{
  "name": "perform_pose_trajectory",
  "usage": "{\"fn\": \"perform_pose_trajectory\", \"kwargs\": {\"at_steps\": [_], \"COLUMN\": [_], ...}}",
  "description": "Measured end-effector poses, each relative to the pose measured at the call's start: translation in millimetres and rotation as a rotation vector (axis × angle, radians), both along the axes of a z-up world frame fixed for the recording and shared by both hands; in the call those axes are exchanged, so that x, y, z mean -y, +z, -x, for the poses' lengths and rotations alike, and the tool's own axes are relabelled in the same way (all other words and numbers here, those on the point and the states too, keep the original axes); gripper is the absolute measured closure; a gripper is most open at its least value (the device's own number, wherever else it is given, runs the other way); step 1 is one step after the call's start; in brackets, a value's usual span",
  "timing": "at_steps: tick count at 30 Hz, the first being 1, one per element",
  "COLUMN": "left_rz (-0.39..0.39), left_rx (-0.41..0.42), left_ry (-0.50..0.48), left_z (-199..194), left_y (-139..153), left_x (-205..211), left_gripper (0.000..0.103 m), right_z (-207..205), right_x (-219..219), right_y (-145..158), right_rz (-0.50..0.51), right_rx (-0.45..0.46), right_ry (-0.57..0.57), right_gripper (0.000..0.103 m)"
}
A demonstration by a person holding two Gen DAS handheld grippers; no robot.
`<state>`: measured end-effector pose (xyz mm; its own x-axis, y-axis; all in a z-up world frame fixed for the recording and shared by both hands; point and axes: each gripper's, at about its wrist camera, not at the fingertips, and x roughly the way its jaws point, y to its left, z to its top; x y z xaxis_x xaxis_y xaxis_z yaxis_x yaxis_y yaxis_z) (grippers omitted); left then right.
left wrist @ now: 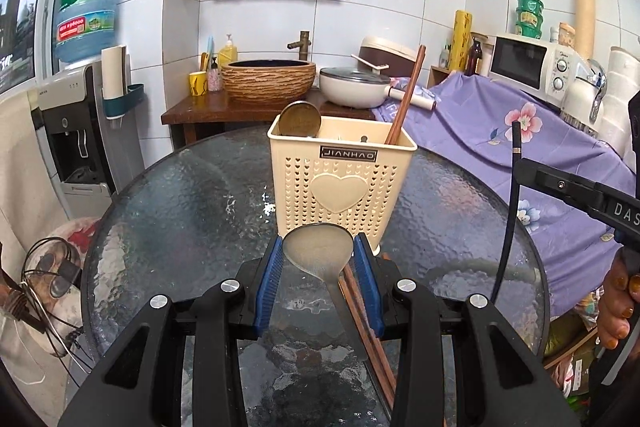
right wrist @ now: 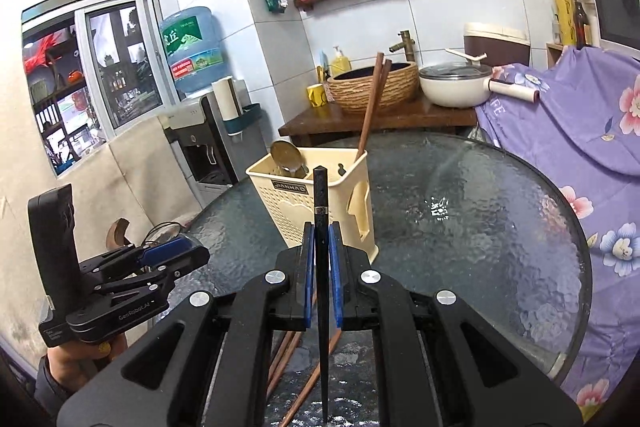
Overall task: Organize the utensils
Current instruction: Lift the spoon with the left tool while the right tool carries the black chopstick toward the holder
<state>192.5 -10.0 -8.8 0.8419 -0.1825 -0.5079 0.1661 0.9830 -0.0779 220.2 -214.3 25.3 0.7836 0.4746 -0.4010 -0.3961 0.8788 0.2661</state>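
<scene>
Blue pads, left gripper (left wrist: pixel 318 269): jaws partly apart and clamped on the bowl of a metal spoon (left wrist: pixel 318 252); a pad (left wrist: pixel 271 277) presses each edge of the bowl.
Left gripper pose: tilted down toward the table, fingers aimed at the holder's front; in the right wrist view it sits low at the left edge, held in a hand (right wrist: pixel 82 355) with a dark sleeve.
Spoon: bowl face up between the pads, handle running back under the gripper, lifted clear of the glass.
Right gripper (right wrist: pixel 322 277): jaws nearly together, clamped on a black chopstick (right wrist: pixel 320 211).
Right gripper pose: angled gently downward, fingers pointing at the holder; in the left wrist view it reaches in from the right edge, with fingers of the holding hand (left wrist: pixel 618 301) wrapped round the grip.
Black chopstick: stands almost upright between the pads, square end with a silver band on top, thin end hanging toward the table.
Loose wooden chopsticks (right wrist: pixel 286 351): lying on the glass beneath both grippers, fanned out.
Glass table (left wrist: pixel 180 195): round, textured top with a dark rim.
Cream holder (left wrist: pixel 342 183): stands on the table just beyond both grippers, perforated walls, a heart on the front, split into compartments.
Holder contents: a brass-coloured spoon (left wrist: pixel 299 119) bowl-up in the left compartment; brown chopsticks (left wrist: pixel 406 95) leaning out of the right one.
Purple floral cloth (left wrist: pixel 520 131): draped to the right of the table.
Wooden counter (left wrist: pixel 208 109): behind the table, carrying a woven basin and a white lidded pot.
</scene>
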Motion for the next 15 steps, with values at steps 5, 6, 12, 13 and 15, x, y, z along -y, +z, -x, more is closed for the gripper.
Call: {"fn": "perform_pose_trajectory", "kwargs": {"at_steps": [5, 6, 12, 13, 15], "left_rz": [0.017, 0.017, 0.020, 0.019, 0.019], "left_rx": [0.006, 0.009, 0.017, 0.018, 0.023], "left_ry": [-0.008, -0.010, -0.025, -0.026, -0.028], "left_z": [1, 0, -3, -4, -6], "left_y": [6, 7, 13, 15, 17], "left_x": [-3, -3, -2, -3, -4], "left_gripper": [0.067, 0.067, 0.068, 0.068, 0.068], "right_z": [3, 3, 0, 0, -3], "right_x": [-3, -3, -8, -9, -11], "right_y": [9, 12, 27, 30, 35], "right_rz": [-0.001, 0.001, 0.016, 0.020, 0.026], "right_rx": [0.024, 0.031, 0.065, 0.073, 0.081], "right_ry": [0.010, 0.010, 0.023, 0.023, 0.028], "right_gripper": [0.095, 0.095, 0.095, 0.095, 0.095]}}
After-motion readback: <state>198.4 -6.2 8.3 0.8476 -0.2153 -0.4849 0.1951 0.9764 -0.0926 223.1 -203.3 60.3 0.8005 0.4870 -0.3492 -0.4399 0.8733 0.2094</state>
